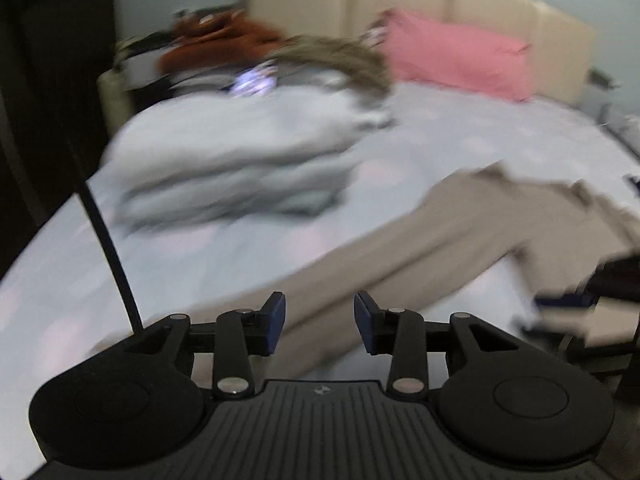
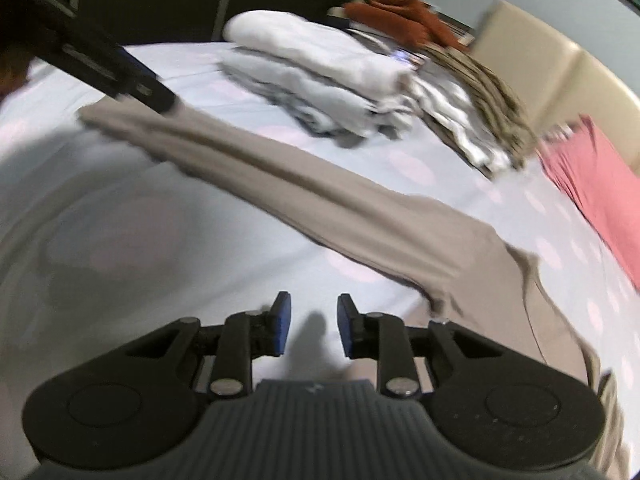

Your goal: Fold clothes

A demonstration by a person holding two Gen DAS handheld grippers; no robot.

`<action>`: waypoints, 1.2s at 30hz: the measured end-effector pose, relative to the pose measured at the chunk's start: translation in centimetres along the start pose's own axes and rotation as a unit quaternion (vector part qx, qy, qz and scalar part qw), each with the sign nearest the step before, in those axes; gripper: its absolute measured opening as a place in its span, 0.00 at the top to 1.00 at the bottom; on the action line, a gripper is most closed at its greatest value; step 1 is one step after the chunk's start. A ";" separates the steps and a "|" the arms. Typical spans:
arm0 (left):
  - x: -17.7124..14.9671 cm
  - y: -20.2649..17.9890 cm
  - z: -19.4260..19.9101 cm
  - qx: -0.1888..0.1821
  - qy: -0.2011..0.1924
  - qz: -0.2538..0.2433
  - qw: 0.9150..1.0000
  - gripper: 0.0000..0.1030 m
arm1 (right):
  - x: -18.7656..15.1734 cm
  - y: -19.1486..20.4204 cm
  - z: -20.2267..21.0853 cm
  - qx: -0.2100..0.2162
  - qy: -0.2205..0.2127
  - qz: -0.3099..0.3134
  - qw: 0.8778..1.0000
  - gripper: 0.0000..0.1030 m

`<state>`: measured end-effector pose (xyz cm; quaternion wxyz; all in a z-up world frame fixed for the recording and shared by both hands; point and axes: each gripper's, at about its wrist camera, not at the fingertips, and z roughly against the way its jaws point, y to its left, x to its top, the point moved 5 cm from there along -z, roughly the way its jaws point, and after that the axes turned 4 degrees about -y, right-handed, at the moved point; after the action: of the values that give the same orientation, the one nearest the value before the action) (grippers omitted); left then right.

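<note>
Both jaws are seen parted with nothing between them: the left hand-held gripper (image 1: pixel 320 324) over the beige garment (image 1: pixel 460 220), the right hand-held gripper (image 2: pixel 309 326) beside it. The garment is stretched long across the bed (image 2: pixel 120 220), probably for folding. Beyond, folded clothes (image 1: pixel 240 160) are stacked.

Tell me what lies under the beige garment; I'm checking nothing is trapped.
Around the beige garment only the pale spotted bedsheet shows. Whatever lies directly beneath the fabric is covered.

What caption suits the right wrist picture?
Open right gripper hovers over the bed sheet beside a long beige garment, folded clothes stacked beyond.
</note>
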<state>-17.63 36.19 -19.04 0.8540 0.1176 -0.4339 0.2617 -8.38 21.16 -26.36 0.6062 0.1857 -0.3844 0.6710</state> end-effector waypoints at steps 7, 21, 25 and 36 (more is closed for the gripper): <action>8.0 -6.1 -6.4 0.124 -0.100 0.096 0.983 0.52 | -1.7 -7.0 2.7 -0.100 -0.015 -0.129 0.987 0.73; 16.7 -19.2 -17.6 0.011 -0.039 0.050 0.998 0.22 | -7.9 -17.4 12.3 -0.212 -0.014 -0.280 0.936 0.69; 14.7 -17.7 -21.7 0.013 0.073 0.089 0.993 0.38 | -10.5 -19.7 13.9 -0.234 -0.014 -0.310 0.921 0.69; 10.1 -21.9 -13.2 -0.076 0.010 -0.027 0.997 0.39 | -19.4 -26.9 20.6 -0.316 0.025 -0.347 0.883 0.59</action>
<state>8.30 27.06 -18.24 0.8715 0.0614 -0.4409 0.2057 16.69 -7.94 -19.32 0.8359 0.0887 -0.4723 0.2652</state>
